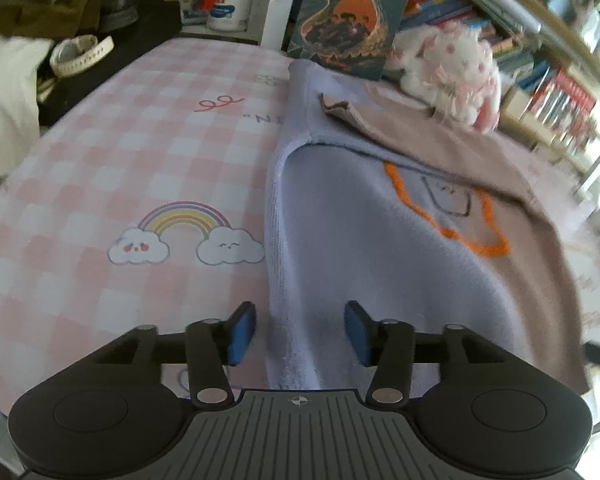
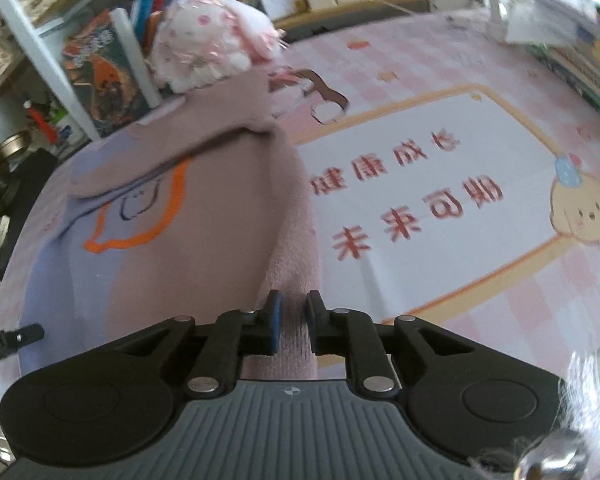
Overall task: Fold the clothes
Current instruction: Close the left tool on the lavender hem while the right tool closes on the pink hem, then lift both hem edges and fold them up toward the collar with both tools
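A lavender and dusty-pink sweater (image 1: 380,240) with an orange outline drawing lies on the pink checked table mat (image 1: 120,168). Its sleeves are folded inward over the body. My left gripper (image 1: 300,330) is open, its blue pads (image 1: 242,332) either side of the sweater's lavender ribbed hem edge. In the right wrist view the sweater (image 2: 172,232) fills the left half. My right gripper (image 2: 293,320) is narrowly parted around the pink ribbed hem corner (image 2: 296,276), with cloth between the pads; I cannot tell whether it pinches it.
A white and pink plush toy (image 1: 452,76) and an upright book (image 1: 348,16) stand at the far edge, with bookshelves behind. A white watch (image 1: 80,54) lies far left. The mat (image 2: 440,208) extends right of the sweater. Stacked books (image 2: 580,56) sit at the far right.
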The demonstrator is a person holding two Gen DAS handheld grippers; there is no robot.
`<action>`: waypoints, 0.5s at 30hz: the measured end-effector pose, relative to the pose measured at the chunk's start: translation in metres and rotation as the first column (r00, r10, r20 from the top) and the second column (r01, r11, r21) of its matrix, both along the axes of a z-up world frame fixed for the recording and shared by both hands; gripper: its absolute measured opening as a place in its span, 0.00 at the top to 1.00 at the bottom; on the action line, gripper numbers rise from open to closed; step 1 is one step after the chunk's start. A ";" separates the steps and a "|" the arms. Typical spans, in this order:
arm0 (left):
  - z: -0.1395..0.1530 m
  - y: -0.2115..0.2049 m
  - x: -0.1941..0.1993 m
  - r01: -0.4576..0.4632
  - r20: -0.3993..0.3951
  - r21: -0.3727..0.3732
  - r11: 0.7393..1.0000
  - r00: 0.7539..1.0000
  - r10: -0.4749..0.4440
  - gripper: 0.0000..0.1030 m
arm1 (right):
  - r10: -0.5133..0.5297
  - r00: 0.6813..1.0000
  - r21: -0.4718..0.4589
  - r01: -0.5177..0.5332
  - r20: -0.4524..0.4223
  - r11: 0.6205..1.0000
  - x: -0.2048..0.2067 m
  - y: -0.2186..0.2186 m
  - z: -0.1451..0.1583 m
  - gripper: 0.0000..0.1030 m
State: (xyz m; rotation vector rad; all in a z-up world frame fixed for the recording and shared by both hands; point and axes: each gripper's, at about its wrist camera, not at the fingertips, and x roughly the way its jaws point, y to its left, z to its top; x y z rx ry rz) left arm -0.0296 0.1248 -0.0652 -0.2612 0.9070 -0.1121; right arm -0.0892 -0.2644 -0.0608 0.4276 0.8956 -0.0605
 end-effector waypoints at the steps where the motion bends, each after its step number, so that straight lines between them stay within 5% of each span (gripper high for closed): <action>1: 0.000 0.002 -0.001 -0.004 -0.003 -0.019 1.000 1.000 0.004 0.42 | -0.003 1.000 0.010 0.003 -0.007 1.000 0.000 -0.002 -0.002 0.85; 7: 0.003 0.000 -0.002 0.015 0.020 -0.087 0.996 1.000 -0.014 0.41 | -0.005 1.000 0.033 0.005 -0.011 0.999 0.000 -0.003 -0.004 0.82; 15: 0.001 -0.005 0.006 -0.003 -0.005 -0.069 0.998 1.000 0.003 0.41 | -0.040 0.999 0.049 0.041 -0.020 0.998 0.000 -0.011 -0.004 0.72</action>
